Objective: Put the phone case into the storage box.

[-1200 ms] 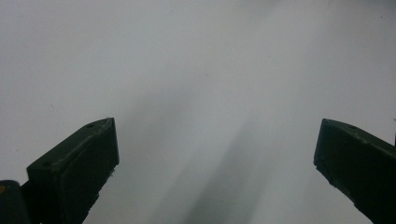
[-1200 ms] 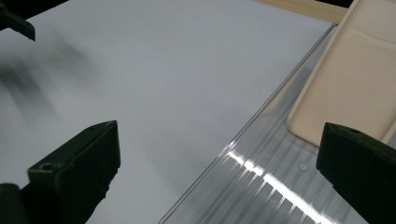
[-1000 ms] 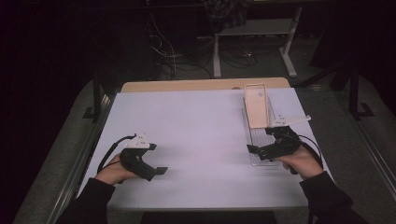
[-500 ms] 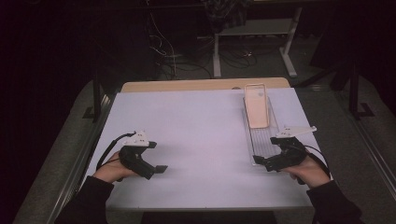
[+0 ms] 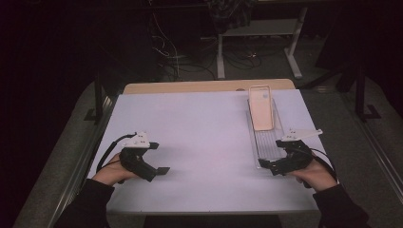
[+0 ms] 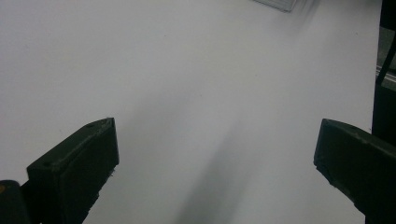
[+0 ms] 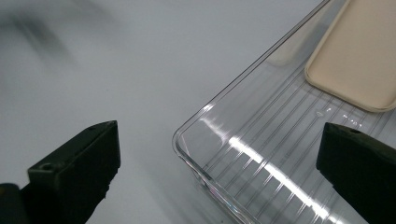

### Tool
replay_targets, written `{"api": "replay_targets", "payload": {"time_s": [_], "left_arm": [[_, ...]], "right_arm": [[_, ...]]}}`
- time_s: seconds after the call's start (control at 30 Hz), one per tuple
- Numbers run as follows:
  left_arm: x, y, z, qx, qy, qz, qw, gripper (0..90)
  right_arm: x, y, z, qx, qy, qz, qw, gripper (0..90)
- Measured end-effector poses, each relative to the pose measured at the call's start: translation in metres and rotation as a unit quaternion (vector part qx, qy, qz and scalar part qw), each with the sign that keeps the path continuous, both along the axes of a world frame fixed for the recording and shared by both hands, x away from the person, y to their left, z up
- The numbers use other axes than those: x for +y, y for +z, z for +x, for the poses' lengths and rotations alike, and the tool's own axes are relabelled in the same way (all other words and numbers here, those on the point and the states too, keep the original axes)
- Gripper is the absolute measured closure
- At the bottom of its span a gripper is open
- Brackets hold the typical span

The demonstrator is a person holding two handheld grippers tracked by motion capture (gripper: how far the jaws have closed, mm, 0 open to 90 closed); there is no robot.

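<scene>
Fingers released on both grippers; right gripper (image 7: 219, 154) view alone clear on tray (image 7: 261, 154) corner, beige case (image 7: 359, 60)

Phone case (image 5: 261, 113) lies in tray (image 5: 266, 145); tray on table's (image 5: 199, 137) right.

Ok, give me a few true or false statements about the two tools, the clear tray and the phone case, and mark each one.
1. The right tool has its jaws open near a corner of the clear tray. True.
2. The beige phone case lies on the bare table beside the tray. False: it lies inside the tray, at its far end.
3. The left tool grips the phone case. False: it is open over the bare white table.
4. The tray sits on the person's right side of the table. True.
</scene>
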State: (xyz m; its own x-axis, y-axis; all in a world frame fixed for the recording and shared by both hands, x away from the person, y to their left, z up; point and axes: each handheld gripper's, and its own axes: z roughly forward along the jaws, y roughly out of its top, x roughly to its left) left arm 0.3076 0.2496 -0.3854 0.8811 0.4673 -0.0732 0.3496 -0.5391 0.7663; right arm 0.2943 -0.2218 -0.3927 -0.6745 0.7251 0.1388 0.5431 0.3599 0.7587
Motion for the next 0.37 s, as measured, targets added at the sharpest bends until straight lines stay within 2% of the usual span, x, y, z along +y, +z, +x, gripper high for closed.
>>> {"api": "replay_targets", "payload": {"time_s": [0.07, 0.1, 0.3, 0.37], "left_arm": [[0.0008, 0.0004, 0.0004, -0.004, 0.0, 0.002, 1.0, 0.0], [0.0003, 0.0003, -0.0007, 0.002, 0.007, -0.006, 1.0, 0.0], [0.0015, 0.0004, -0.0006, -0.001, 0.003, -0.003, 1.0, 0.0], [0.0012, -0.001, -0.0008, -0.002, 0.003, -0.001, 1.0, 0.0]], "right_arm": [[0.0004, -0.0001, -0.0001, 0.001, 0.0, 0.0, 1.0, 0.0], [0.0004, -0.0003, 0.0001, 0.001, 0.0, -0.001, 1.0, 0.0], [0.0005, -0.0002, 0.0001, 0.001, 0.001, 0.0, 1.0, 0.0], [-0.0003, 0.0, 0.0006, -0.005, 0.005, 0.0, 1.0, 0.0]]}}
